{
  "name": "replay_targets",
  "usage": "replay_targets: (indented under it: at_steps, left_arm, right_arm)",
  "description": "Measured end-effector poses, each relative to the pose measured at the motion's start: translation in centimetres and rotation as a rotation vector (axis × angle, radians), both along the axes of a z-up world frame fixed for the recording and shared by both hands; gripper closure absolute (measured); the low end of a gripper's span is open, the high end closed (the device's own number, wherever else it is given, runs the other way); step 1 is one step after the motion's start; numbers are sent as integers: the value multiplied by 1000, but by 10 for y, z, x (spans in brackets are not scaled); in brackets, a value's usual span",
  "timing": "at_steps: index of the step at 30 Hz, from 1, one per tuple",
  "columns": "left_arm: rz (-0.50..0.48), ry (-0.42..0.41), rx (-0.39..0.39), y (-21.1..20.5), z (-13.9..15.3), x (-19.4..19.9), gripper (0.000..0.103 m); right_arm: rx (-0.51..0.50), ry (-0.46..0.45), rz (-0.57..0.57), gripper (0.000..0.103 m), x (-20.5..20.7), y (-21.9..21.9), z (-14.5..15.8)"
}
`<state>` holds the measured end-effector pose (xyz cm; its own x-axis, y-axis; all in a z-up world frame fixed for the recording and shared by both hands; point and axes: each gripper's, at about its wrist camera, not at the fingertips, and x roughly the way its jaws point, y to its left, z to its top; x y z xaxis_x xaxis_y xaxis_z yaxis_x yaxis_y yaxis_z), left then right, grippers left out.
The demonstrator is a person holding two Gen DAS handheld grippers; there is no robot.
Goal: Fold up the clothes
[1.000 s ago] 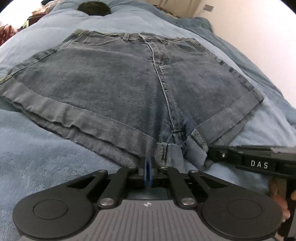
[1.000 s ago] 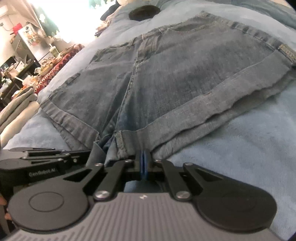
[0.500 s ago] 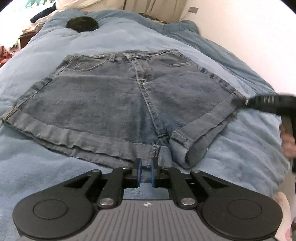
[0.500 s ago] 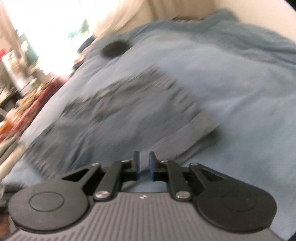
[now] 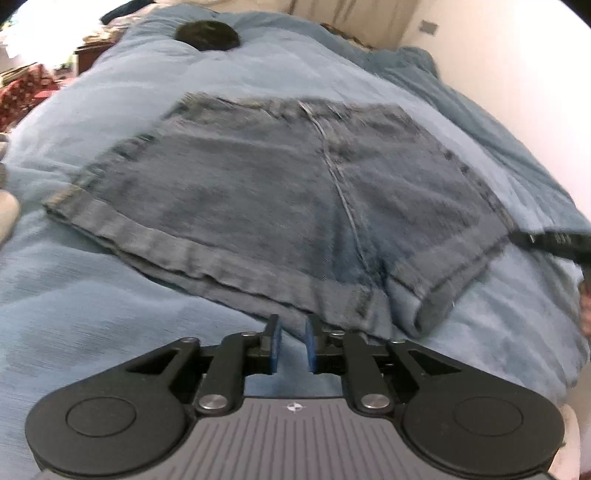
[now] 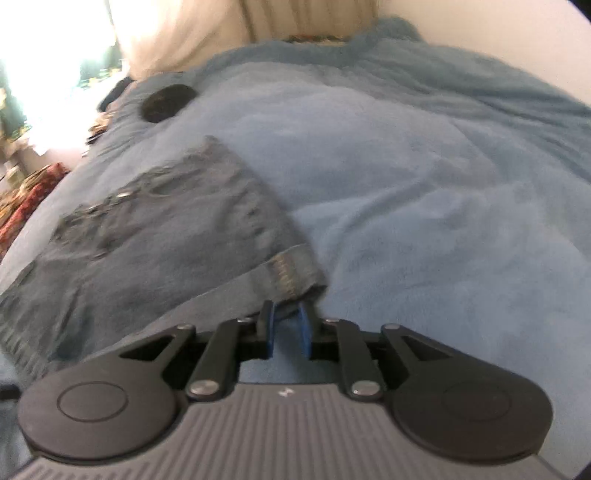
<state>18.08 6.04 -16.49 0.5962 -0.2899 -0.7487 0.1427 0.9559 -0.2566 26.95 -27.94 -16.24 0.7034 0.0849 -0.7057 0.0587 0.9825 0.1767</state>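
Blue denim shorts lie spread flat on a light blue blanket, waistband away from me and cuffed leg hems toward me. My left gripper is open, its blue pads just short of the hem near the crotch, holding nothing. In the right wrist view the shorts lie to the left, blurred. My right gripper is open, with the outer cuff corner right at its fingertips. From the left wrist view the right gripper shows as a black bar at that same leg's edge.
A round black object lies on the blanket beyond the waistband, also seen as the black object. A pale wall runs along the right of the bed. Red patterned clutter sits off the bed's left side.
Both grippers, shut on cloth at the crotch a second ago, have opened. The right one swung out to the outer cuff corner; the left one drew back a little.
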Motion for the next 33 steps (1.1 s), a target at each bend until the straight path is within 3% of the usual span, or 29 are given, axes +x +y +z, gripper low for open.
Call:
replay_targets:
  at_steps: [6,9,14,16,19,22,29,33]
  left_arm:
    - [96,-33,-6,34,16,5,86]
    - [149,-11,-55,52,18,7,82]
    - [182,40,-136,66,9,-1,74]
    - [212,60,-192,68,4,0,64]
    - [261,92,-259,69,-4,9,56]
    - [287,114,-274,68,-11,22,52]
    - [384,202,-394,84,-34,49,51]
    - [388,196,-421,84,-35,56,51]
  right_arm:
    - [91,19,241,82,-18,72,4]
    - [158,38,285,72,-20,101,-1]
    - [235,85,233,65,-15,110,-19]
    - [302,108,194,58,-16,101,-23]
    - [290,103,127,56,-20,83,-21]
    - [307,87,66,52,-21,64,-19]
    - [457,89,-39,51,1,37,-32]
    - [452,91,-33,51,14,48,-36]
